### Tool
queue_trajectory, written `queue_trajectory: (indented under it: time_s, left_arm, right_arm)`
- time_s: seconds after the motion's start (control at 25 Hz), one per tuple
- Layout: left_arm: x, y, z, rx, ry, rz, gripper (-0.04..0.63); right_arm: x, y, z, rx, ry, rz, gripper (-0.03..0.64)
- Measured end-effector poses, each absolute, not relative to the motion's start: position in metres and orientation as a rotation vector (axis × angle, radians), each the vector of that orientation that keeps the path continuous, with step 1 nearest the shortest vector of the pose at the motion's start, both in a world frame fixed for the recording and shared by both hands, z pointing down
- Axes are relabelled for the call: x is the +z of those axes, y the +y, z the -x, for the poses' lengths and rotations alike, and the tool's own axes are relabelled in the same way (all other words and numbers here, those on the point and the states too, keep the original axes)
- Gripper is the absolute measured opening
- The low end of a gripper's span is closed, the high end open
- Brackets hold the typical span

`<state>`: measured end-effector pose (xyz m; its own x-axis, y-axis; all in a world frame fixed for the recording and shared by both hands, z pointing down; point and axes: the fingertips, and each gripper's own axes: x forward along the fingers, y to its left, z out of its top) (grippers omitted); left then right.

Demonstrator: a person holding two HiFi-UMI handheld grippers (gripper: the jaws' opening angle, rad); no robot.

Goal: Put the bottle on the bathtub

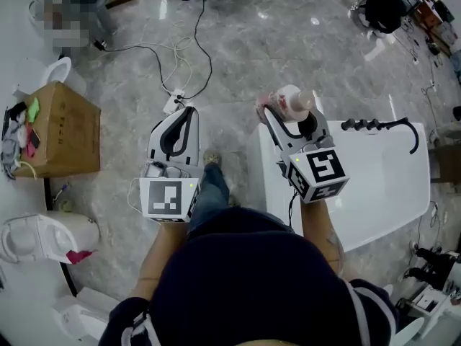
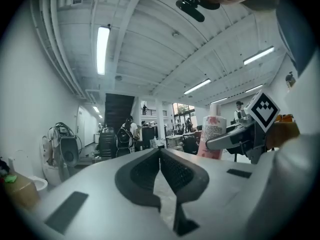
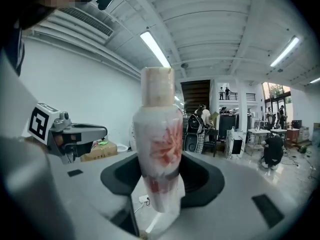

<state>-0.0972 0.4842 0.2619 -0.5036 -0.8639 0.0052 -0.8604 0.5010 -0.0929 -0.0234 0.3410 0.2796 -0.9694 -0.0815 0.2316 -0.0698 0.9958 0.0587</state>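
Note:
A white bottle point(image 1: 292, 102) with a pink flower print and a pale cap stands upright between the jaws of my right gripper point(image 1: 291, 118), which is shut on its lower body. It hangs above the near left corner of the white bathtub point(image 1: 374, 193). The right gripper view shows the bottle point(image 3: 157, 149) filling the middle, clamped at its lower half by my right gripper point(image 3: 160, 180). My left gripper point(image 1: 189, 112) is held over the floor to the left of the tub, shut and with nothing in it. In the left gripper view its jaws meet at the tip point(image 2: 160, 153), and the bottle point(image 2: 213, 136) shows at the right.
A black ribbed shower handle point(image 1: 380, 125) lies along the tub's far rim. A cardboard box point(image 1: 63, 130) and a white toilet point(image 1: 45, 238) stand at the left. Cables and a power strip point(image 1: 173, 104) run over the marble floor ahead. A black bag point(image 1: 385, 9) sits far right.

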Motion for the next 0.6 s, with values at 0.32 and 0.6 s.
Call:
queue_trajectory:
  time_s: [0.32,0.6]
  left_arm:
    - [0.254,0.439,0.198,-0.078,2.564,1.625,0.028]
    - [0.248,0.378,0.269,-0.066,2.478,1.74,0.028]
  right_arm:
    - [0.278,0.302,0.118,-0.097,-2.917,-0.221,0.238]
    - [0.268,0.25,0.179,-0.084,-2.925,-0.343,0.238]
